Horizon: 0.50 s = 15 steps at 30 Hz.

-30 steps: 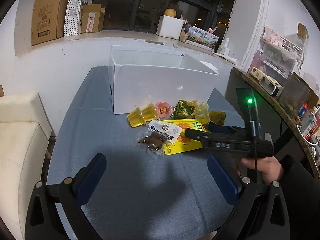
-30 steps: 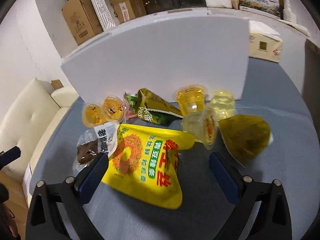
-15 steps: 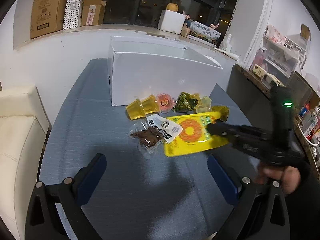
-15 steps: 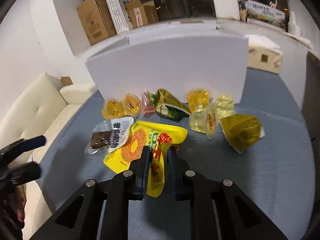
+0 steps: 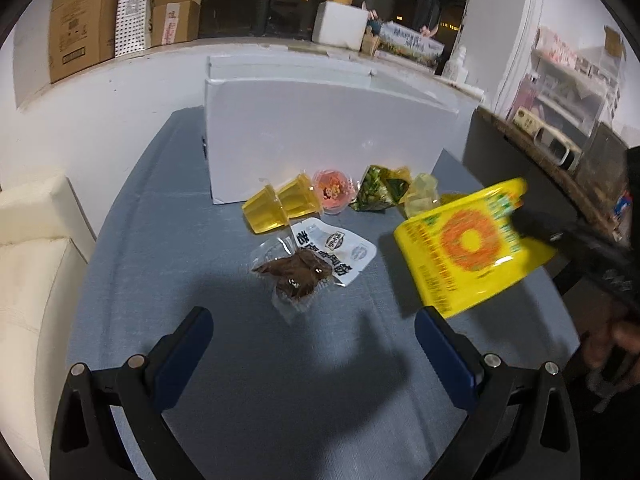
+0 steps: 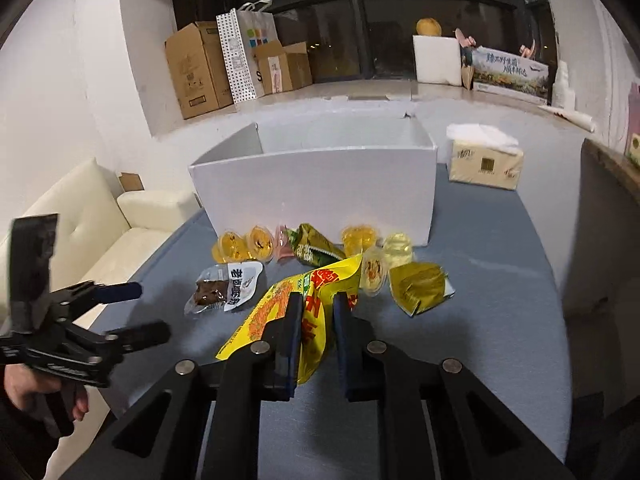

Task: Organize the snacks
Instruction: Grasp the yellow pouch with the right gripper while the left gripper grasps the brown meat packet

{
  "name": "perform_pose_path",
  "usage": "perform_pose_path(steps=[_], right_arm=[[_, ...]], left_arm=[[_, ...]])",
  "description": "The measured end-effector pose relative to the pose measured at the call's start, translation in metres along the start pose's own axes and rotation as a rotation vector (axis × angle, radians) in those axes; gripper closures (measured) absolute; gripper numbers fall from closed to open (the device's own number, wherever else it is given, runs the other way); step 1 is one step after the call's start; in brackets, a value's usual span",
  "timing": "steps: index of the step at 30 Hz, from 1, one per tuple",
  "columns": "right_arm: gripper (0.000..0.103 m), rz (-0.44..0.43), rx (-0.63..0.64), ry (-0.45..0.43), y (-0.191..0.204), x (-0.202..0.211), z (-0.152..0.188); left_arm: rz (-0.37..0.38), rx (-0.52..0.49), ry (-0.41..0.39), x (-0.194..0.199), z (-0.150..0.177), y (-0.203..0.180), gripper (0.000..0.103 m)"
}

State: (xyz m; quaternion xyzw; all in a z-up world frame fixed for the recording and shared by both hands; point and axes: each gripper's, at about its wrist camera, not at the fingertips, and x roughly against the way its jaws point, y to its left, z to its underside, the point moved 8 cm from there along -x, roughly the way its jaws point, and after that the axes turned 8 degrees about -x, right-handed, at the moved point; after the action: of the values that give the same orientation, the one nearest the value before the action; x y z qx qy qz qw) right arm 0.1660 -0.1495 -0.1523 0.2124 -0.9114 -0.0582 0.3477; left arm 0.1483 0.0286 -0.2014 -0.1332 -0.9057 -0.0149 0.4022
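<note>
My right gripper (image 6: 318, 312) is shut on a yellow snack bag (image 6: 280, 316), which hangs in the air above the blue-grey table; the left wrist view shows the same yellow bag (image 5: 464, 246) lifted at the right. My left gripper (image 5: 312, 344) is open and empty, low over the table just in front of a clear pack of brown meat snack (image 5: 304, 268). That gripper (image 6: 132, 312) also appears at the left of the right wrist view. An open white box (image 6: 320, 192) stands behind the snacks. Jelly cups (image 5: 280, 204) and a green packet (image 5: 376, 190) lie along its front.
A gold-green packet (image 6: 420, 286) and clear jelly cups (image 6: 398, 246) lie to the right of the held bag. A tissue pack (image 6: 484, 160) sits behind the box at the right. A cream sofa (image 6: 92, 224) stands left of the table; a dark counter (image 5: 532, 148) stands at the right.
The right gripper closed on the yellow bag and lifted it off the table, up and toward the right. The left gripper sank closer to the meat snack pack.
</note>
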Motion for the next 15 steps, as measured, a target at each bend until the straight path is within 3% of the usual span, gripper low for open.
perform_pose_path(steps=[7,13,14,15], right_arm=[[0.088,0.006,-0.013,-0.023,-0.006,0.019,-0.006],[0.088,0.006,-0.049,-0.027,-0.019,0.028,-0.006],[0.088,0.009,-0.055,-0.028,-0.022,0.029,-0.006],[0.088,0.012,-0.06,-0.028,-0.024,0.03,-0.006]], left_arm=[[-0.016,-0.029,0.077,-0.055,-0.018,0.007,0.0],[0.026,-0.152,0.122,-0.084,-0.032,0.004,0.001],[0.044,-0.163,0.119,-0.084,-0.034,0.004,0.002],[0.056,-0.172,0.114,-0.083,-0.035,0.004,0.01]])
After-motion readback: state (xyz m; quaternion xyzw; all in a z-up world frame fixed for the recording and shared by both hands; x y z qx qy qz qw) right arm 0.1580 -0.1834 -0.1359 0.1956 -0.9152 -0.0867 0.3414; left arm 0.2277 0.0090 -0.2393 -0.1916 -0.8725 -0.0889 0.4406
